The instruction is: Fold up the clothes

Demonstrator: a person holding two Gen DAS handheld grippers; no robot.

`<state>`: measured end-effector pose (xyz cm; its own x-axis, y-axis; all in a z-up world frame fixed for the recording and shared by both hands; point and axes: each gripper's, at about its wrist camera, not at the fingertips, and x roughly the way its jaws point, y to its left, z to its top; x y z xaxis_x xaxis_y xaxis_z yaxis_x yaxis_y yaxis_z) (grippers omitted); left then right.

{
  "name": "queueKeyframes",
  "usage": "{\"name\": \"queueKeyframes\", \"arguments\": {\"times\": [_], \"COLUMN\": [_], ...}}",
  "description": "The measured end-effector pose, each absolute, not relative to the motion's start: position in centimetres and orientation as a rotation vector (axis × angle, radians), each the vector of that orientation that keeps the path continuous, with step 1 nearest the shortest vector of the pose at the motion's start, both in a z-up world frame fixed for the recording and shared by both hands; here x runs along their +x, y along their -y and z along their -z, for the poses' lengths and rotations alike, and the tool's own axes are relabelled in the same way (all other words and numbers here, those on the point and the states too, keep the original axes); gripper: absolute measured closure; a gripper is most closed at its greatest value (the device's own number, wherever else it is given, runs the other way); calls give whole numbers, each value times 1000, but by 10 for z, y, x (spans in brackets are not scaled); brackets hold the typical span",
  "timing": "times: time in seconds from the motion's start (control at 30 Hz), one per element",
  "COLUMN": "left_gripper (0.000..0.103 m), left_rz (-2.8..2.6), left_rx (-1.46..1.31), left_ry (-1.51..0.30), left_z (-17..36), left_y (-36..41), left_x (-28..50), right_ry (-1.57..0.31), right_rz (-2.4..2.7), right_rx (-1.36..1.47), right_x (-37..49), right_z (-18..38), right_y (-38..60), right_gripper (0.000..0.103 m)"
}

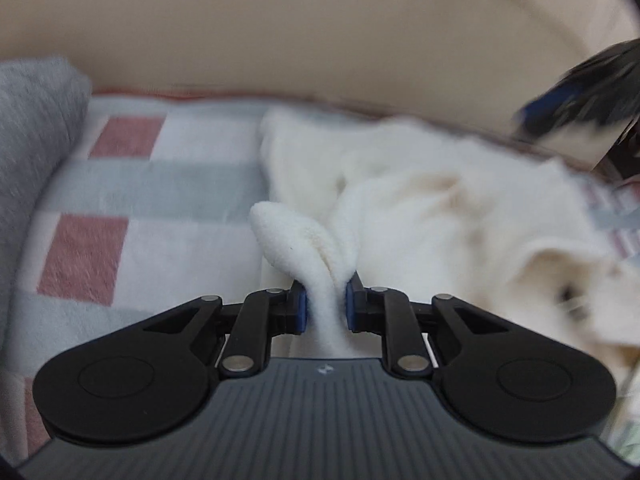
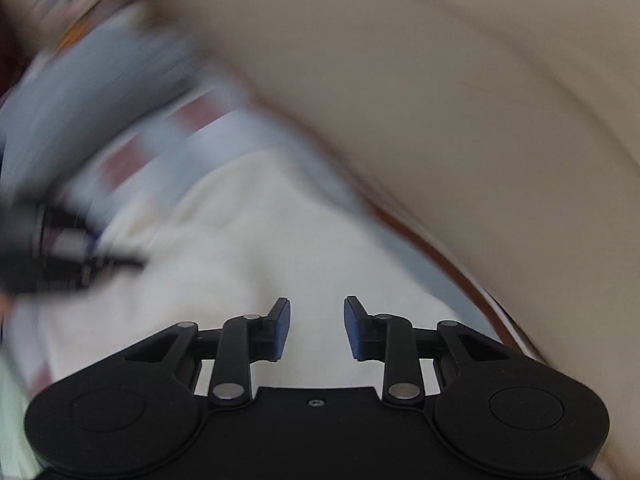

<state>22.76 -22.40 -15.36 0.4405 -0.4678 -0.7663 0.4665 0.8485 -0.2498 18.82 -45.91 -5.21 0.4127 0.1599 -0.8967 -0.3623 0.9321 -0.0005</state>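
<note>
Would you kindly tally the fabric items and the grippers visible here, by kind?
Fluffy white fleece garment: 1
Checked pink, grey and white blanket beneath it: 1
Grey knitted fabric at the blanket's edge: 1
Black two-finger grippers: 2, the left gripper shut on a fold of the garment, the right gripper open with nothing between its pads
Total: 5

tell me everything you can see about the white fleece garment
The white fleece garment is thick, fluffy and cream-white, lying crumpled on a checked blanket of pink, grey and white squares. One bunched fold stands up, pinched between the jaws of the left gripper. The right gripper hovers over it, open and empty.
</note>
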Motion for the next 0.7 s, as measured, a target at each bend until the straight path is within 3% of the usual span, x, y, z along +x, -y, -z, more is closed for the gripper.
{"name": "queueKeyframes", "arguments": {"times": [0.07, 0.23, 0.37, 0.57, 0.63, 0.7], "left_gripper": [86, 84, 77, 57, 56, 55], "left_rz": [573, 550, 506, 496, 540, 608], "left_rx": [-4, 72, 72, 4, -17, -33], "left_ry": [-955, -934, -953, -956, -927, -921], "left_z": [160, 153, 141, 100, 89, 84], "left_y": [227, 235, 234, 229, 235, 246], "left_x": [230, 222, 219, 186, 169, 151], "right_ry": [-1060, -968, -957, -975, -1018, -1053], "right_rz": [-267, -187, -198, -254, -307, -314], "right_rx": [-59, -103, -159, -298, -389, -538], "right_x": [164, 54, -37, -132, -161, -188], "right_z": [42, 32, 39, 64, 80, 97], "right_y": [495, 544, 563, 551, 543, 537], "right_gripper": [66, 58, 58, 54, 46, 46]}}
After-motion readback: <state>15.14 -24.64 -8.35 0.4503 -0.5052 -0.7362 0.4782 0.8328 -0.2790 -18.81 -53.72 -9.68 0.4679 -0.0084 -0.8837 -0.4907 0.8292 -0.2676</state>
